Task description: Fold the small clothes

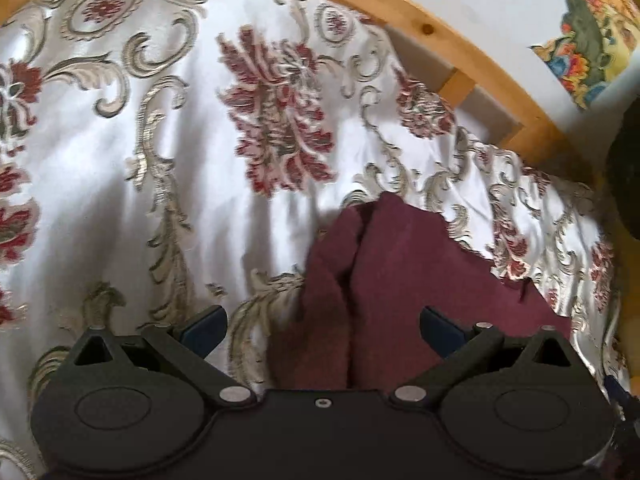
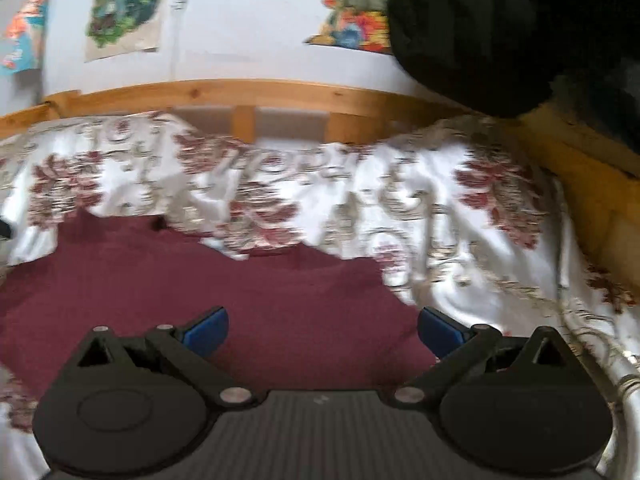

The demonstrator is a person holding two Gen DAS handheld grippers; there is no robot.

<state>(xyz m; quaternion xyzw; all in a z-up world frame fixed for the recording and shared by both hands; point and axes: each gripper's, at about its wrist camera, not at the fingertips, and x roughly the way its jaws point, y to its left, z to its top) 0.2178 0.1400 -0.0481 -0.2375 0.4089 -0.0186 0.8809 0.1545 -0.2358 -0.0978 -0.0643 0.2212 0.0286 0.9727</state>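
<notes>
- A maroon garment (image 2: 200,280) lies on the bedspread (image 1: 120,200), near the wooden bed frame (image 1: 460,52) and towards the bed's right-hand side; what kind of small clothing it is I cannot tell.
- Seen from the left wrist, a deep crease runs along it, with one flap (image 1: 332,280) doubled up against the rest; seen from the right wrist, it spreads flatter, its far edge uneven.
- The left gripper (image 1: 322,328) hovers over the creased part, tongs wide and holding nothing.
- The right gripper (image 2: 322,330) hangs over the flatter stretch, tongs likewise wide and empty.
- My guess is the cloth is not yet squared for a fold, so the step in hand is taking hold of two edges.
- To do that well, each pair of tongs should pinch a single layer at a corner, not the bunched crease, then draw apart to pull the cloth taut.
- The bedspread is slick and rumpled; a low pinch could catch it too.
- Behind, colourful pictures (image 2: 124,4) hang on the pale wall, and a black shape (image 2: 500,32) blocks the right wrist view's upper right.
</notes>
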